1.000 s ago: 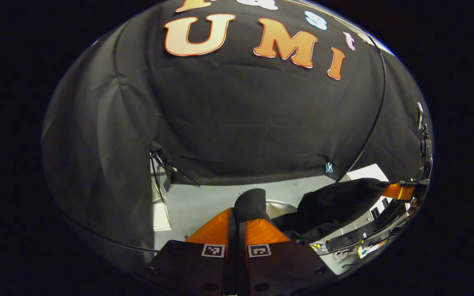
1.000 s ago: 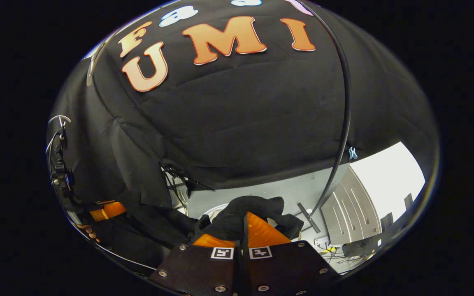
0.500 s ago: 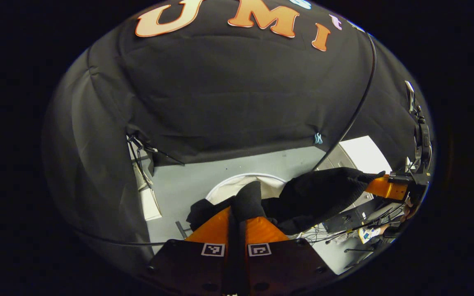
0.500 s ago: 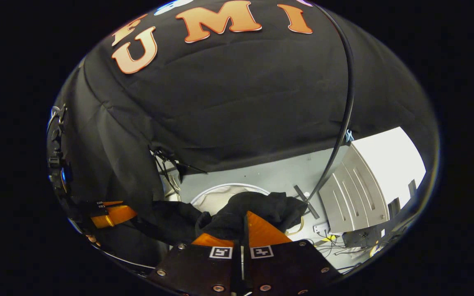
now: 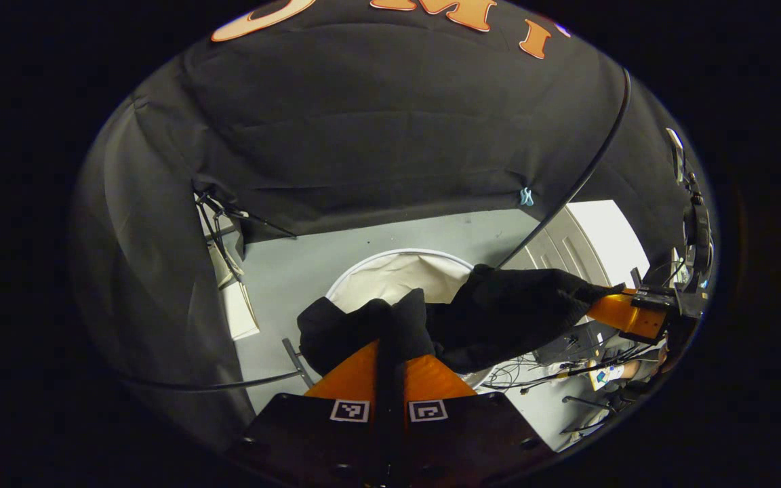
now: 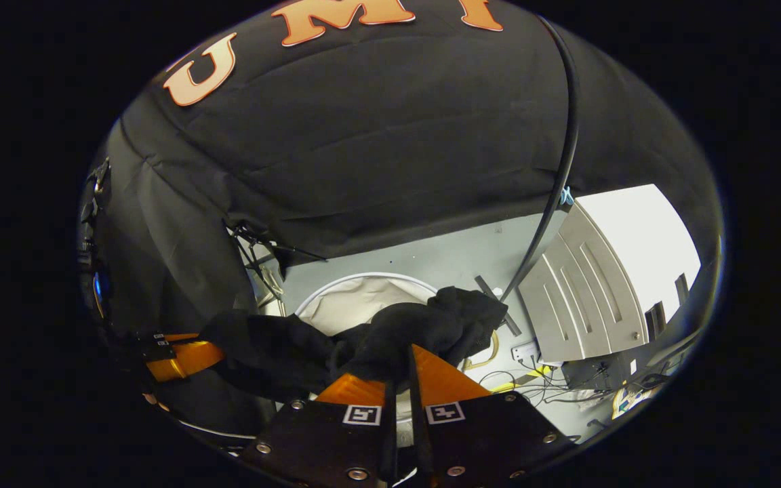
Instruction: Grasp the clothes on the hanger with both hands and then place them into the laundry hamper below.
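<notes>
A black garment (image 5: 499, 312) hangs stretched between both grippers, over a round white laundry hamper (image 5: 397, 271) on the grey floor. In the left gripper view my left gripper (image 5: 390, 342) is shut on a bunched end of the cloth, and the right gripper (image 5: 624, 315) grips the other end at the far right. In the right gripper view my right gripper (image 6: 401, 356) is shut on the black garment (image 6: 424, 329), which sags left toward the left gripper (image 6: 177, 356). The hamper (image 6: 356, 298) lies just beyond the cloth, partly hidden by it.
A black cable (image 6: 553, 203) runs down the wall to the floor. A grey slatted panel (image 6: 587, 291) and loose cords (image 6: 533, 386) lie right of the hamper. A stand with wires (image 5: 224, 230) sits at the wall's left foot.
Both grippers have come down and tilted toward the floor with the garment held between them. The hamper, barely showing before, now shows most of its opening under the cloth.
</notes>
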### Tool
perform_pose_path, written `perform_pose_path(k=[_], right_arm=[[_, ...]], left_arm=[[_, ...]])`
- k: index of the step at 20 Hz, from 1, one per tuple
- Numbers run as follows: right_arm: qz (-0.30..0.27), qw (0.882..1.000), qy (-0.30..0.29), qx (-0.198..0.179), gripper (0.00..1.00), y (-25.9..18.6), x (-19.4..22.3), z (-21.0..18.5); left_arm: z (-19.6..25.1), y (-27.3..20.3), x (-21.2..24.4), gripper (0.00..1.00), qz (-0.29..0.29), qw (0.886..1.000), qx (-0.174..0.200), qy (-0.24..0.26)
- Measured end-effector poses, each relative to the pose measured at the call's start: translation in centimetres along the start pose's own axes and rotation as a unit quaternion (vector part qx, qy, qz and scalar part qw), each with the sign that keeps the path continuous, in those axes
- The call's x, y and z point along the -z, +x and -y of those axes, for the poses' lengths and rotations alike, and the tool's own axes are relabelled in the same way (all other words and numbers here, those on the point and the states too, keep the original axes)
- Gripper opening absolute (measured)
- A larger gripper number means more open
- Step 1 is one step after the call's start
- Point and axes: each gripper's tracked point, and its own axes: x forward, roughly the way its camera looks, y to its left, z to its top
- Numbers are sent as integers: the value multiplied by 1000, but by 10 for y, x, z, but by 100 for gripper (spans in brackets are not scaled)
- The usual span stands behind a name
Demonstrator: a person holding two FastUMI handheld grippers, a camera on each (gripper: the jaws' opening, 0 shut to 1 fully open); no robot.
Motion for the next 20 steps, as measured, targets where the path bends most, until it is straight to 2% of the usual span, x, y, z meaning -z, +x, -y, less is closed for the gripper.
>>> perform_pose_path(k=[4, 5, 6, 7, 8, 9, 10, 11, 12, 13, 15, 16, 18, 20], right_arm=[[-5, 1000, -5, -4, 12, -1, -1, 2], [-2, 1000, -7, -2, 13, -3, -2, 4], [0, 1000, -7, 0, 18, -7, -2, 7], [0, 1000, -7, 4, 10, -11, -1, 11], [1, 1000, -6, 6, 28, -14, 0, 15], [3, 1000, -3, 7, 34, -18, 0, 17], [6, 1000, 0, 7, 46, -21, -2, 19], [10, 1000, 4, 8, 43, -28, -3, 23], [15, 1000, 9, 7, 57, -33, -5, 26], [18, 1000, 12, 6, 60, -40, -7, 30], [27, 1000, 14, 3, 72, -57, -16, 39], [33, 999, 13, 3, 82, -64, -21, 46], [43, 999, 9, -1, 92, -86, -31, 59], [58, 998, -1, -2, 94, -110, -44, 74]], left_arm=[[4, -10, 13, 12, -29, 1000, 0, 0], [8, -5, 18, 19, -33, 999, -3, 1], [10, 0, 21, 16, -35, 999, -3, 0], [12, 2, 24, 20, -38, 999, -1, -2], [11, 2, 25, 23, -39, 999, 0, -7], [10, 1, 27, 39, -41, 999, -1, -11], [10, 0, 25, 55, -39, 999, -1, -15], [14, -4, 24, 60, -39, 999, 0, -19], [16, -7, 24, 76, -38, 999, -4, -21], [17, -13, 24, 92, -34, 999, -5, -25], [18, -25, 19, 92, -19, 999, -13, -34], [17, -31, 16, 93, -10, 999, -22, -39], [15, -45, 10, 96, 11, 998, -43, -42], [20, -61, 6, 100, 31, 997, -55, -44]])
